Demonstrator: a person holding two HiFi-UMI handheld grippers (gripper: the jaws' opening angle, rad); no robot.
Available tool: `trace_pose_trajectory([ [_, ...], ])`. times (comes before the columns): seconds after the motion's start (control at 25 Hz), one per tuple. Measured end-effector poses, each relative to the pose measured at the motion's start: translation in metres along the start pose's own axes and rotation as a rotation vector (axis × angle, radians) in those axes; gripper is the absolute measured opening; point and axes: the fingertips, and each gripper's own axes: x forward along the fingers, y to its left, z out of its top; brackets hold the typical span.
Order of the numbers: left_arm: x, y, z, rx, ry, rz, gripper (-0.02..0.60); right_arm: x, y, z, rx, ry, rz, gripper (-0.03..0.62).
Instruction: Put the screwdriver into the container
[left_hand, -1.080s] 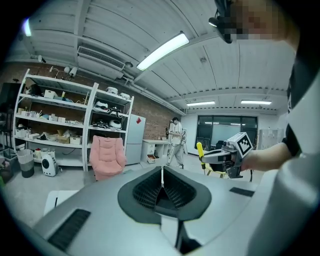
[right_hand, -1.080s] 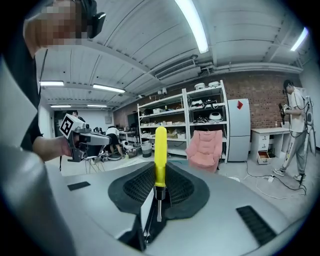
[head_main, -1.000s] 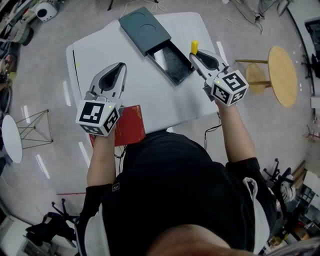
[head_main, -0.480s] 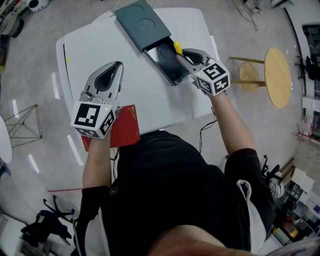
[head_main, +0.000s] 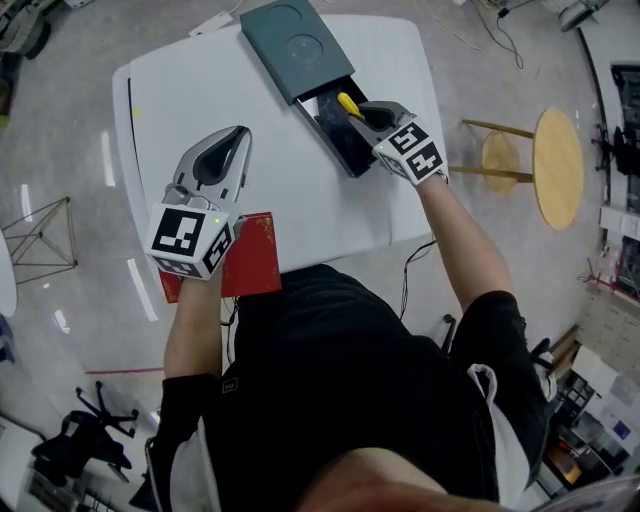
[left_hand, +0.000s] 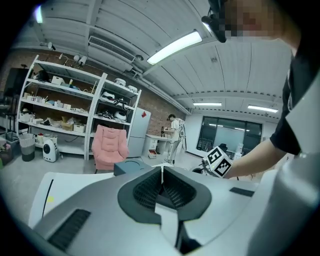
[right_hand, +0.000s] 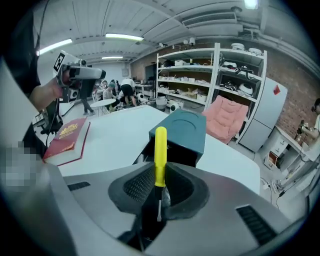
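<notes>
- A workshop room, with shelving and a pink armchair (right_hand: 227, 117) along the far wall. In the middle is a white tabletop (head_main: 200, 90) with the dark teal container (head_main: 290, 48) at its far edge.
- The container is a sleeve-and-drawer box. Its drawer (head_main: 338, 135) is slid out on the side toward the person and open on top.
- The right tongs (head_main: 358, 113) are over that drawer and clamped on the screwdriver (head_main: 347, 103). The jaws are closed on it about where the yellow handle meets the metal shaft.
- The long axis runs along the tongs' own line. The handle pokes out past the tips toward the container's sleeve, and the shaft points back between the jaws toward the person.
- So the screwdriver is above the open drawer, in the grip. I can't make out any contact with the drawer floor.
- The left tongs (head_main: 236, 138) hover on the near-left side of the container, well apart from it. Their jaws are fully together with nothing between them.
- A red book (head_main: 250, 255) lies at the tabletop's near edge, further from the container than the left tongs.
- My read is that the right hand is the one that counts here. What's left is to lower and let go, with the tool's length kept along the drawer's long side so it drops in flat.
</notes>
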Motion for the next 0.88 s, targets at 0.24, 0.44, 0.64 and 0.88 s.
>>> trace_pose_trajectory([
  [0.24, 0.000, 0.003, -0.012, -0.014, 0.021, -0.005, 0.025, 0.028, 0.010, -0.022, -0.153, 0.158, 0.033, 0.077],
  [0.44, -0.002, 0.001, -0.019, -0.020, 0.035, -0.013, 0.025, 0.047, 0.015, -0.044, -0.262, 0.291, 0.070, 0.077],
  [0.64, -0.006, 0.003, -0.024, -0.023, 0.038, 0.002, 0.025, 0.060, 0.015, -0.061, -0.319, 0.398, 0.084, 0.077],
  [0.88, -0.014, -0.004, -0.026, -0.013, 0.040, 0.021, 0.025, 0.063, 0.014, -0.062, -0.337, 0.418, 0.082, 0.083],
])
